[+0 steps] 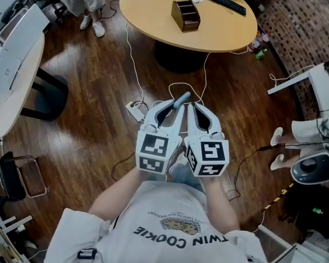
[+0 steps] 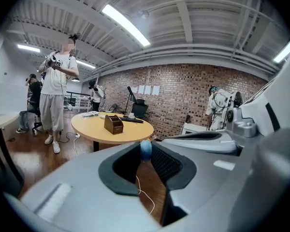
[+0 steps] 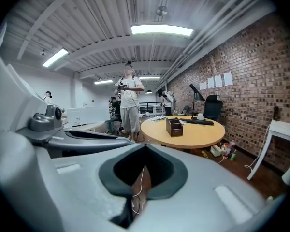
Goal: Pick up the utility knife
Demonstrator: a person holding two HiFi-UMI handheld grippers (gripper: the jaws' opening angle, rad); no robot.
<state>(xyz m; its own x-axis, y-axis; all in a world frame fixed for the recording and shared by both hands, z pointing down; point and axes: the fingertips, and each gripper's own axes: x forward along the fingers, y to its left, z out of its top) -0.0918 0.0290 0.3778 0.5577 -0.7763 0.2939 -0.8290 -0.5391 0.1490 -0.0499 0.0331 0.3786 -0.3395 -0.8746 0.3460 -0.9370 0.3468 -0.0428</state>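
I hold both grippers side by side at chest height over the wooden floor. My left gripper (image 1: 174, 106) is shut on a slim blue-grey utility knife (image 1: 181, 98), whose end sticks out past the fingertips. In the left gripper view the knife's rounded blue end (image 2: 145, 150) shows pinched between the jaw tips of the left gripper (image 2: 146, 153). Close on its right, my right gripper (image 1: 192, 108) is shut with nothing in it. In the right gripper view the right gripper (image 3: 144, 154) has its tips together, and only floor and cable show behind them.
A round wooden table (image 1: 225, 34) stands ahead with a brown organiser box (image 1: 186, 15) and a black keyboard (image 1: 217, 0). A power strip (image 1: 135, 111) and white cables lie on the floor below. A white desk (image 1: 11, 70) is at left. A person (image 2: 56, 95) stands by the table.
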